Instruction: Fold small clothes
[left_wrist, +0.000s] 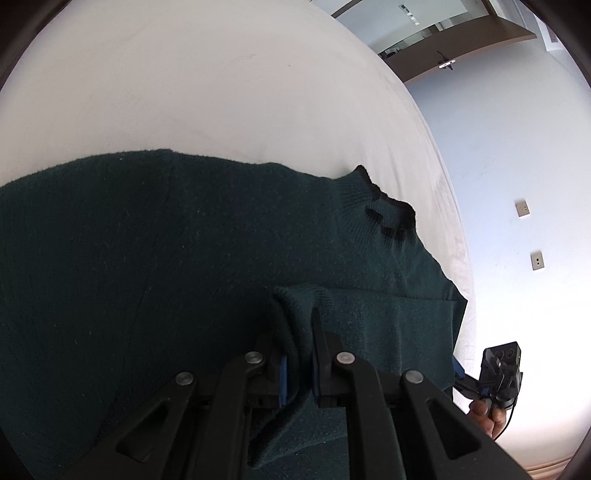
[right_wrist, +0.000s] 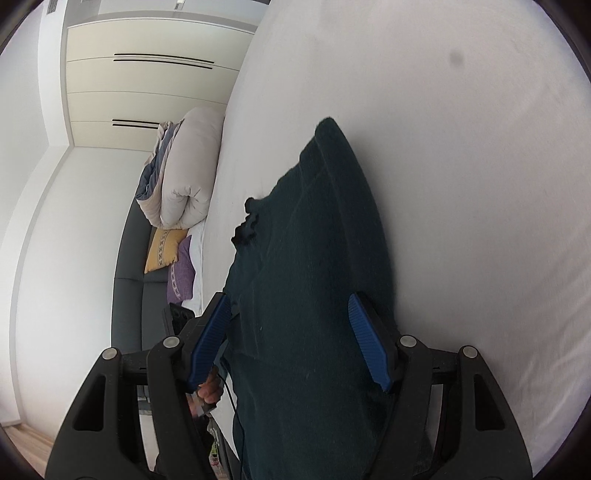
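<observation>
1. Left gripper (left_wrist: 297, 354) is clamped narrow on a bunched sleeve cuff (left_wrist: 295, 314) of the dark green sweater (left_wrist: 147, 258), blue pads pressing the knit from both sides.
2. Right gripper (right_wrist: 295, 339) stands wide, its blue pads (right_wrist: 369, 343) well apart, with the sweater's body lying between them (whether either pad touches the cloth cannot be told).
3. Spread on the white bed sheet (left_wrist: 184, 74), the sweater has its dark collar (left_wrist: 391, 214) toward the sheet's edge.
4. Beyond that edge of the sheet, a rolled duvet (right_wrist: 184, 170) rests above a yellow cushion (right_wrist: 162, 249) and a purple cushion (right_wrist: 181, 275).
</observation>
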